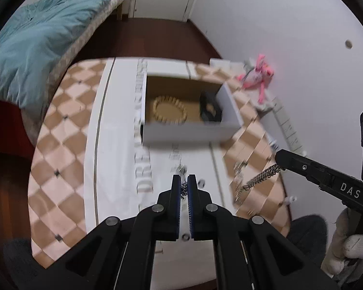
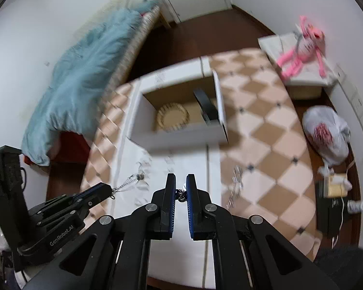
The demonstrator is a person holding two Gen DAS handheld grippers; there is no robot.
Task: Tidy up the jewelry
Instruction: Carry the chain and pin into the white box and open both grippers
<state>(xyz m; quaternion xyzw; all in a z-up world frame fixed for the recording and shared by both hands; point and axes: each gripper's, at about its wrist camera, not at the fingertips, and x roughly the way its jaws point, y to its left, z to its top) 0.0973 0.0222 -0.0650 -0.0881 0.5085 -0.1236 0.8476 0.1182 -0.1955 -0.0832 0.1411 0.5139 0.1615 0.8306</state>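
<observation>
My left gripper (image 1: 184, 181) is shut on a thin silver chain (image 1: 183, 191), held above the white runner. My right gripper (image 1: 281, 160) comes in from the right, shut on a silver chain (image 1: 261, 177) that dangles down, blurred. In the right wrist view, my right gripper (image 2: 180, 181) pinches chain links (image 2: 181, 196), and my left gripper (image 2: 107, 191) at lower left holds a chain (image 2: 128, 181) ending in a small clasp. I cannot tell whether it is one chain or two. Beyond stands an open white box (image 1: 188, 131) (image 2: 176, 138) with a gold bead bracelet (image 1: 169, 110) (image 2: 173, 117) and a black case (image 1: 210, 107) (image 2: 207, 107).
The table wears a checkered cloth (image 1: 60, 149) with a white lettered runner (image 1: 118, 169). A pink plush toy (image 2: 302, 48) lies at the far right. A bed with a teal blanket (image 1: 36, 43) is on the left. A plastic bag (image 2: 326, 133) sits on the floor.
</observation>
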